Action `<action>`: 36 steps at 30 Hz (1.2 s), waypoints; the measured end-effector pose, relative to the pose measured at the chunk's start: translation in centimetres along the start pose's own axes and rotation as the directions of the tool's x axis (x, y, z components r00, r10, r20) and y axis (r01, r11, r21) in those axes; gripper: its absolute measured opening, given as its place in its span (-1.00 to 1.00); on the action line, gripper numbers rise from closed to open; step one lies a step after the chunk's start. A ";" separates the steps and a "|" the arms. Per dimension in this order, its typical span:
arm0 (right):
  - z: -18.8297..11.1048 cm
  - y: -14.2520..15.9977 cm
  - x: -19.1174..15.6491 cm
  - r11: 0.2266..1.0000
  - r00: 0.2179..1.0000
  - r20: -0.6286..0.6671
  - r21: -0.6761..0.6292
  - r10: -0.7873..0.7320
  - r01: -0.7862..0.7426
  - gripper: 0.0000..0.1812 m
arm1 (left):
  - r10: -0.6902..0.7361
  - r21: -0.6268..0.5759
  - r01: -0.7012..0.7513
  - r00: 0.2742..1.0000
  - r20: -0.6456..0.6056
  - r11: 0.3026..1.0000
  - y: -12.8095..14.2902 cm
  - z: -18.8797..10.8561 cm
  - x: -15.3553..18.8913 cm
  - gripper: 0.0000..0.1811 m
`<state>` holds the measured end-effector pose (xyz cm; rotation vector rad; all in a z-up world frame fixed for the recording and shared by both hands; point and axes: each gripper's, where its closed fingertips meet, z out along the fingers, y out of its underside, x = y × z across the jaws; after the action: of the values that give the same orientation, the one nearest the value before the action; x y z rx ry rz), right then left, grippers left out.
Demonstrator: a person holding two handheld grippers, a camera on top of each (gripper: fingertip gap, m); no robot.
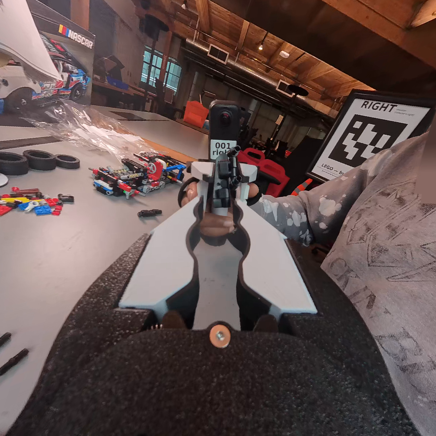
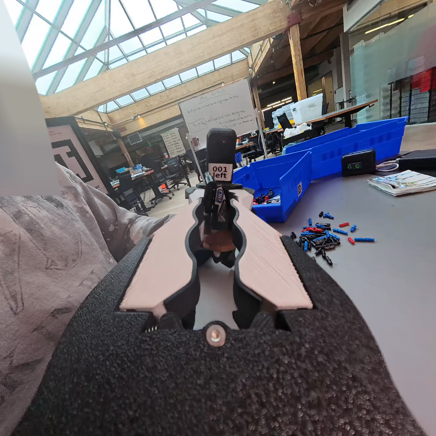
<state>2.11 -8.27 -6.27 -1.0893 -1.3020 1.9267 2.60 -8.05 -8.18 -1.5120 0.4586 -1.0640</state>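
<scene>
My two grippers face each other above the grey table [image 1: 59, 247] and meet on one small black and grey brick assembly [image 1: 223, 179]. My left gripper [image 1: 219, 205], with white fingers, is shut on its near end. The right gripper's black camera [image 1: 225, 122] stands just behind it, with a person's hand under it. In the right wrist view my right gripper [image 2: 217, 207], with pinkish fingers, is shut on the same assembly [image 2: 218, 203], which bears a small sticker. The left gripper's camera [image 2: 220, 146] rises behind it.
A partly built brick car chassis [image 1: 139, 175], three black tyres [image 1: 39, 160], loose coloured bricks [image 1: 33, 203], a clear plastic bag [image 1: 94, 132] and a black pin [image 1: 149, 213] lie to the left. Blue bins [image 2: 283, 188], a pile of pins [image 2: 323, 238] and a booklet [image 2: 403, 182] lie to the right. Left and right tips are no more than a few centimetres apart.
</scene>
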 end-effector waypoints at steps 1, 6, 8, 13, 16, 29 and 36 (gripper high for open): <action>-0.2 0.3 0.3 1.000 1.000 -0.012 -0.021 0.003 -0.003 -0.77 | -0.003 0.007 0.003 1.000 0.011 1.000 -0.3 -0.4 -0.2 -0.67; -0.3 1.9 1.2 0.994 0.998 -0.056 -0.112 -0.001 -0.006 -0.78 | -0.016 -0.024 0.016 1.000 0.001 1.000 -0.3 -1.3 0.0 -0.81; -0.1 2.1 1.2 0.993 0.999 -0.050 -0.116 0.002 -0.008 -0.78 | -0.029 -0.050 0.029 1.000 -0.001 0.998 0.2 -1.0 0.1 -0.87; 0.1 2.6 1.0 0.990 0.999 -0.035 -0.141 -0.002 -0.003 -0.78 | -0.034 -0.092 0.032 0.999 -0.015 0.995 1.0 -0.7 0.3 -0.97; -0.1 2.7 1.0 0.988 0.999 -0.030 -0.155 -0.027 0.022 -0.79 | -0.031 -0.098 0.030 1.000 -0.006 0.995 1.1 -0.6 0.3 -0.98; -1.6 1.7 2.2 0.993 0.997 -0.067 -0.110 -0.040 0.033 -0.95 | -0.101 0.056 0.099 0.994 0.031 0.993 -1.7 -2.6 -0.9 -0.99; -1.6 2.6 3.3 0.990 0.995 -0.100 -0.137 0.014 -0.027 -0.95 | -0.050 -0.157 0.138 0.883 0.467 0.978 2.4 -4.5 -8.6 -0.98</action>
<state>1.82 -5.85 -10.05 -1.2544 -1.3900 1.7946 -4.81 -4.51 -13.87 -1.9054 0.1504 -0.7088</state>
